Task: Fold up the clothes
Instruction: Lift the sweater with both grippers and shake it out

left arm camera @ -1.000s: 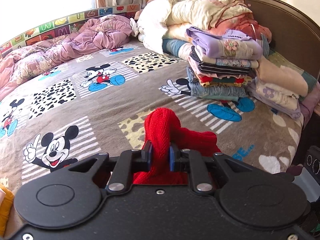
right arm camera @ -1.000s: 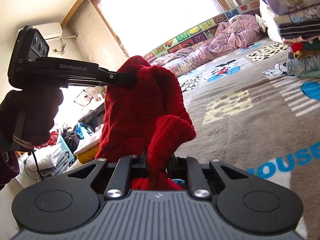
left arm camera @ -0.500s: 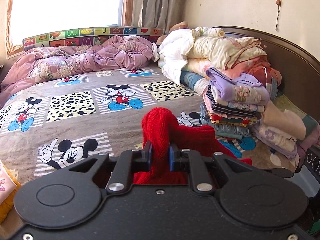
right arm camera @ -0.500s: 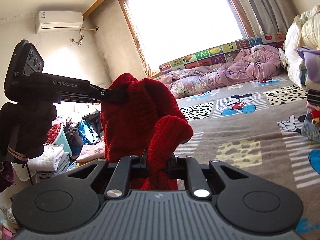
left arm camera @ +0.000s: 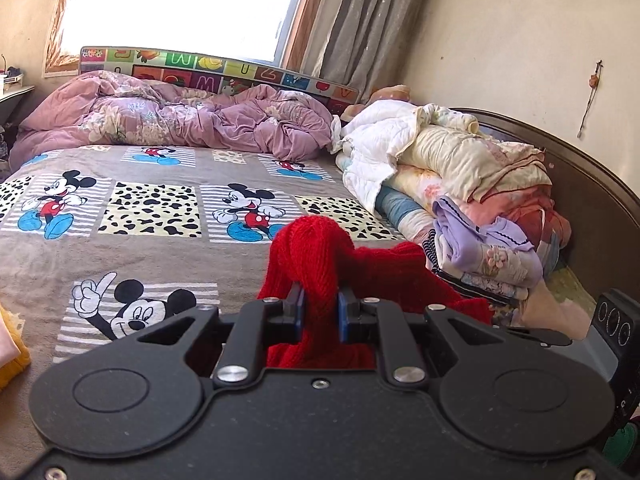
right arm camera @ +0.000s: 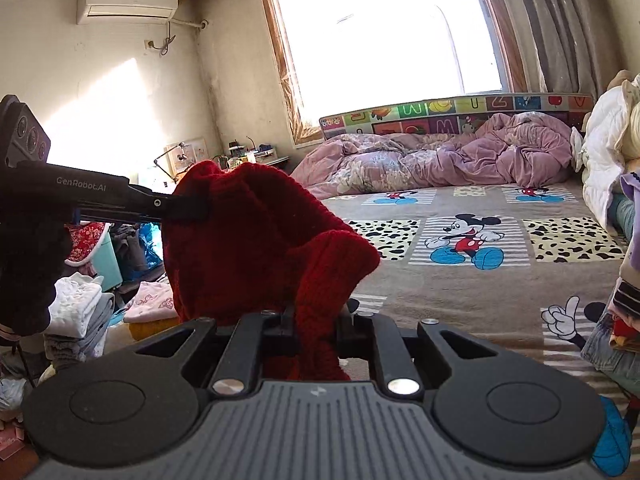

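A red knitted garment (left arm camera: 320, 252) is bunched between the blue pads of my left gripper (left arm camera: 319, 312), which is shut on it. The same red garment (right arm camera: 256, 248) hangs in the air in the right wrist view. My right gripper (right arm camera: 316, 320) is shut on another fold of it. The left gripper (right arm camera: 188, 206) shows there from the side, pinching the garment's upper left edge. Both hold it above the Mickey Mouse bedspread (left arm camera: 160, 208).
A stack of folded clothes (left arm camera: 484, 256) and piled quilts (left arm camera: 452, 156) lie along the dark headboard (left arm camera: 600, 208) on the right. A crumpled purple duvet (left arm camera: 180, 120) lies at the far side under the window. Laundry piles (right arm camera: 80, 312) sit on the floor at left.
Both grippers have tilted upward with the red garment, so the views show more wall and window and less of the bed. Both grips stay the same.
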Demonstrator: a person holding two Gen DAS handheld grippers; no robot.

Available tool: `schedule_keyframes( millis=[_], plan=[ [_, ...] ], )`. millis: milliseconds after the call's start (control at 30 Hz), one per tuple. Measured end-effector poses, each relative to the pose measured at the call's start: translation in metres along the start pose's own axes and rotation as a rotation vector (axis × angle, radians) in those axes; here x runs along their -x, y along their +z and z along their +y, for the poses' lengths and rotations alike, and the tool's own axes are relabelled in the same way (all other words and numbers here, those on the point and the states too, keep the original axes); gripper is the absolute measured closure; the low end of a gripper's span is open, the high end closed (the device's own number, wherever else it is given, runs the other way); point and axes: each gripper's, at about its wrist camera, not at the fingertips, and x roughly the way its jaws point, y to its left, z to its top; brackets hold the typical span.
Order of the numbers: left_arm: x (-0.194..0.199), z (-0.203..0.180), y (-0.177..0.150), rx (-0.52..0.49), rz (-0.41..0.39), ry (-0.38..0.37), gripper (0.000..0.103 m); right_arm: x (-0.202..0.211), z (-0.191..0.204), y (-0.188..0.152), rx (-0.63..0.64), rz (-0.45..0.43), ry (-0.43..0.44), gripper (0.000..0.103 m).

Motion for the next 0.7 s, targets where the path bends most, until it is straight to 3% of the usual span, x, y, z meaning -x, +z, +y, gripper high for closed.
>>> schedule_keyframes(
  millis=[300,700],
  plan=[
    [-0.016,0.012,0.021,0.095,-0.014,0.014,0.09,-0.022,-0.008,0.04,0.079,0.034,-0.034,0.086],
    [-0.051,0.021,0.051,0.138,-0.051,0.025,0.09,-0.057,-0.03,0.087,0.145,0.062,-0.106,0.087]
  ],
)
